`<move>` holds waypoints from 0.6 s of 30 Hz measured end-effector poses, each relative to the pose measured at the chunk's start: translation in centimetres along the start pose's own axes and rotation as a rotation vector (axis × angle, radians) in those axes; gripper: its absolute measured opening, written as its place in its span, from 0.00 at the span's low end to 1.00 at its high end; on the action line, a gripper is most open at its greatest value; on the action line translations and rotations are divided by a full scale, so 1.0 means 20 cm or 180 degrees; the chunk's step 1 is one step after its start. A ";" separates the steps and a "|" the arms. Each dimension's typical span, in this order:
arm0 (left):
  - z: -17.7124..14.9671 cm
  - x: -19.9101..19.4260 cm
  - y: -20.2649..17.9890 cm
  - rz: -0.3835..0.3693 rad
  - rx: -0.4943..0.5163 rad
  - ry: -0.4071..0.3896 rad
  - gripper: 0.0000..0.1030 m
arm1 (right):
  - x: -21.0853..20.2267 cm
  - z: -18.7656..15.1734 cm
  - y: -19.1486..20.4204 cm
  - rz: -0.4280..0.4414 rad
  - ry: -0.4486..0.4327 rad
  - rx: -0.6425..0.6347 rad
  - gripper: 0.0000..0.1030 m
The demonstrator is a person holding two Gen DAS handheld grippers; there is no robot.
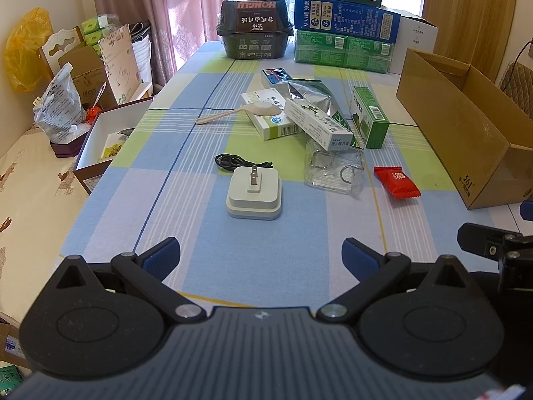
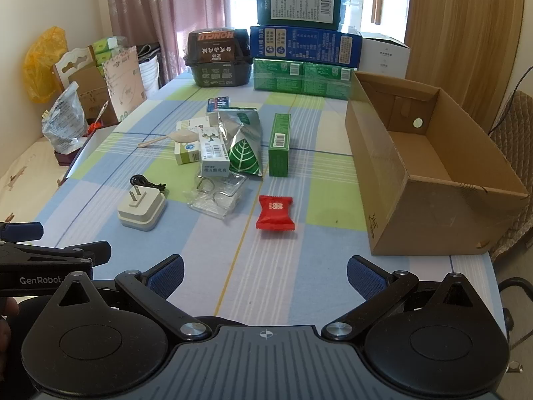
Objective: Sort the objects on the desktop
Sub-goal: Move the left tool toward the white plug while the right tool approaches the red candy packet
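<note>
On the checked tablecloth lie a white plug adapter with a black cable, a red candy packet, a clear plastic pack with rings, a green box, white medicine boxes, a silver-green pouch and a pale spoon. My left gripper is open and empty, short of the adapter. My right gripper is open and empty, short of the candy.
An open cardboard box stands on the table's right side. Stacked green and blue cartons and a black container stand at the far end. Boxes and bags crowd the left beside the table.
</note>
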State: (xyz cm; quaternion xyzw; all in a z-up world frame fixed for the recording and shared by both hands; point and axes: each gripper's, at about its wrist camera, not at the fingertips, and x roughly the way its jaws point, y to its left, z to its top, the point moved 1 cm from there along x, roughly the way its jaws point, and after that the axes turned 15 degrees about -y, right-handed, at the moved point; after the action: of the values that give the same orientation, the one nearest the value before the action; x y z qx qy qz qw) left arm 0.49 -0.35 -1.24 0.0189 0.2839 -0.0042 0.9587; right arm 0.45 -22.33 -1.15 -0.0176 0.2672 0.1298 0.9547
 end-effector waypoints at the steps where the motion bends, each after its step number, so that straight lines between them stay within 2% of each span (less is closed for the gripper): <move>1: 0.00 0.00 0.00 -0.0003 -0.0006 0.0001 0.99 | 0.00 0.00 0.00 -0.0001 0.0001 0.0000 0.98; 18: 0.00 0.00 0.00 -0.0008 -0.0029 0.0006 0.99 | 0.00 0.01 -0.01 -0.0006 0.0017 0.0018 0.98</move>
State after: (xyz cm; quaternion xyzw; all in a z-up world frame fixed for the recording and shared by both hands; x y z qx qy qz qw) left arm 0.52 -0.37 -1.23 0.0142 0.2848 -0.0040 0.9585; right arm 0.53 -22.50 -1.04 -0.0155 0.2702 0.1281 0.9541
